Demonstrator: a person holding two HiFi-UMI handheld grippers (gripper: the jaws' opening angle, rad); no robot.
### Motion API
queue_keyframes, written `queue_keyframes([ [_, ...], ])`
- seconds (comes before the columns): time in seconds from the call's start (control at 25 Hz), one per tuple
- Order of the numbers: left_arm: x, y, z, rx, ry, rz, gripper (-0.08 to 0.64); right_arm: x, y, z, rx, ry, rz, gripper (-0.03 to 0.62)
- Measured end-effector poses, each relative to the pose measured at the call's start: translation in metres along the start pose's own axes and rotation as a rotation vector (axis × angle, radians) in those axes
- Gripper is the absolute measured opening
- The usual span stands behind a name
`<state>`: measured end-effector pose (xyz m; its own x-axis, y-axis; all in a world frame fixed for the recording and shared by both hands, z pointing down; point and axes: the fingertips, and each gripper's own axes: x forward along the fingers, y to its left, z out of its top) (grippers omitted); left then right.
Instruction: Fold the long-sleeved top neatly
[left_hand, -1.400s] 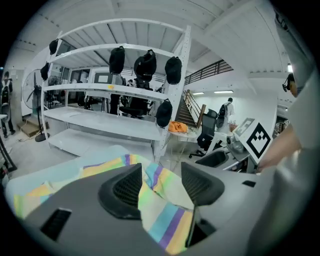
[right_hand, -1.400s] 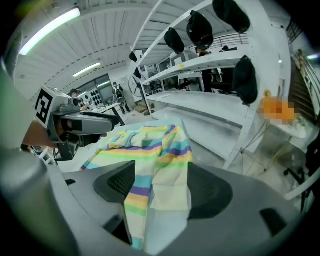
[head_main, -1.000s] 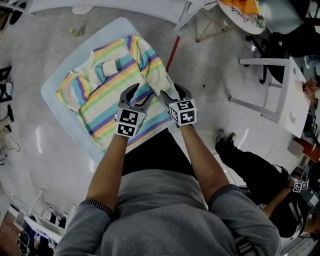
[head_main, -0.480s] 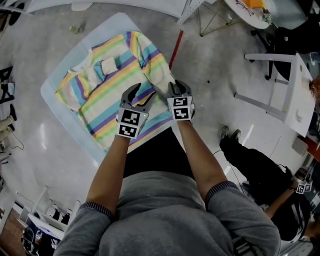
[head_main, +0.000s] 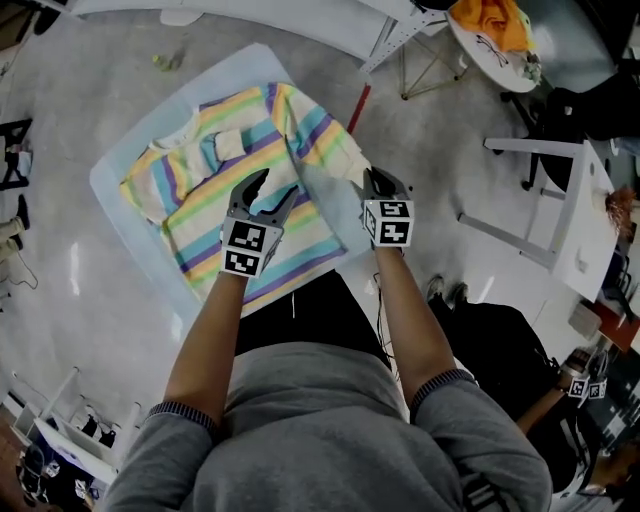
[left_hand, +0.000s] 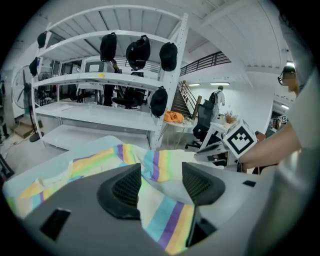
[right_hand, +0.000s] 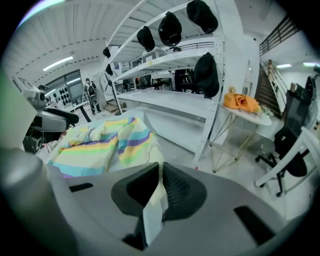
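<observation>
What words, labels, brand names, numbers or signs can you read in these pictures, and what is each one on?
None: no readable text shows in any view.
Left marker cube and right marker cube: black-and-white square patterns only, no letters or digits.
Long-sleeved top: coloured stripes only, no print or label showing.

A workshop-like lab: tall white shelving (left_hand: 95, 116) (dark caps (left_hand: 141, 51) hung on it), office chairs (right_hand: 289, 142)

right gripper (right_hand: 160, 186) jaws have just been closing — now pinching a pale edge of the striped top (right_hand: 102, 145).
</observation>
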<state>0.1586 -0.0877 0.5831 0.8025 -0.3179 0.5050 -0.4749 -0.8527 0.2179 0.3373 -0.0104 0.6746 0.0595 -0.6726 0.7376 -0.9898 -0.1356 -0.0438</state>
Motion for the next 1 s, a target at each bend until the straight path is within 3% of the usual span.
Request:
queue_keyframes([
  [0.16,-0.008,0.012,0.023,0.01,-0.039,0.03,0.282,-0.01,-0.025,0.037,0.01,-0.033,0.009,0.034],
  [0.48,-0.029,0.027,0.071,0.025,-0.115,0.071,0.282,-0.035,-0.032,0.12,-0.012,-0.061,0.119,0.034],
  [0.76,-0.056,0.038,0.103,0.034,-0.173,0.104,0.282,-0.065,0.003,0.183,-0.07,-0.094,0.208,0.034],
  [1.0,-0.08,0.056,0.112,0.036,-0.207,0.153,0.282,-0.069,0.054,0.214,-0.187,-0.114,0.316,0.034],
])
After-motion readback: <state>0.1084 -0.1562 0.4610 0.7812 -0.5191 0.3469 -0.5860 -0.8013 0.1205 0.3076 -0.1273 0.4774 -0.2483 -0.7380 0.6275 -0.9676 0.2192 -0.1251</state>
